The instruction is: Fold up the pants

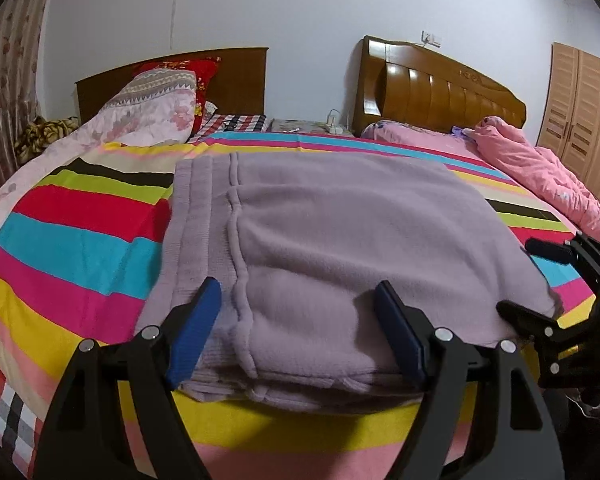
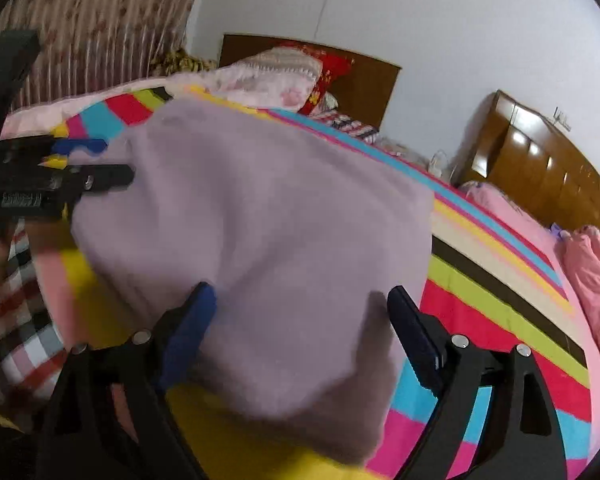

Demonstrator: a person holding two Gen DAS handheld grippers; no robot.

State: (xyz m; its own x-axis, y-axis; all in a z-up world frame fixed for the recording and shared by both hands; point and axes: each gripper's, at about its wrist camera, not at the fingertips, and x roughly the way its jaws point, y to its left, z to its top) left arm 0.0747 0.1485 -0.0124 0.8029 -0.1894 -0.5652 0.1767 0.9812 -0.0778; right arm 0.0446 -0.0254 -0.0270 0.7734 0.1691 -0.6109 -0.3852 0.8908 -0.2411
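Lilac fleece pants [image 1: 324,240] lie folded in a flat rectangle on the striped bedspread [image 1: 72,236], waistband ribbing toward the left. My left gripper [image 1: 298,296] is open, its blue pads astride the near edge of the pants, holding nothing. My right gripper [image 2: 302,296] is open too, its pads either side of the pants' [image 2: 268,232] near right corner. The right gripper shows at the right edge of the left wrist view [image 1: 540,276]; the left gripper shows at the left of the right wrist view [image 2: 100,160].
A pink quilt [image 1: 548,188] lies along the bed's right side. Pillows and a floral quilt [image 1: 140,116] are piled at the far left. Two wooden headboards [image 1: 440,92] stand against the far wall, a wardrobe [image 1: 584,120] at right. A checked sheet [image 1: 4,404] hangs at the near left.
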